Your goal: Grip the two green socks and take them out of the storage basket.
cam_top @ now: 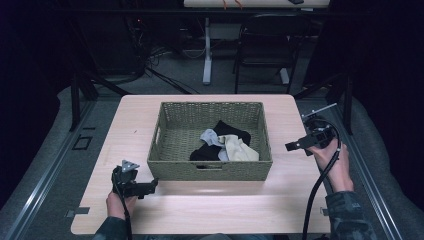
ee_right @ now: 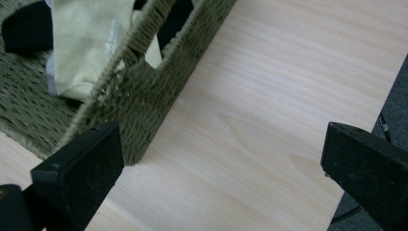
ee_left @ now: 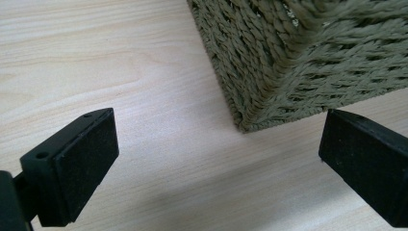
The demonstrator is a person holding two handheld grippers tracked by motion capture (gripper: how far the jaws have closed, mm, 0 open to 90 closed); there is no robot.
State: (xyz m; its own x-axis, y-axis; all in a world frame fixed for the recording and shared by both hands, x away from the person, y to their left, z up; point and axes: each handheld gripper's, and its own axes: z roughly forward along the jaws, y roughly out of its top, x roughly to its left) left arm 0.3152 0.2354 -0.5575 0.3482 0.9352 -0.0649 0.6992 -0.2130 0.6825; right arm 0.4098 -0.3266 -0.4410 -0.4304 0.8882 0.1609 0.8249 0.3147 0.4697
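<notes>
Pale wood-grain table (cam_top: 200, 210), rounded corners, dark floor around it. We hold the left gripper (cam_top: 150, 188) low at the basket's near-left corner, its flat black padded jaws spread wide, nothing between them. Our right gripper (cam_top: 292, 146) sits just off the right wall, jaws likewise wide and empty. Basket (cam_top: 210, 170): rectangular, olive woven cord, handle slots. Inside, toward its right: crumpled cloths (cam_top: 227, 145), black, grey and pale yellow.
</notes>
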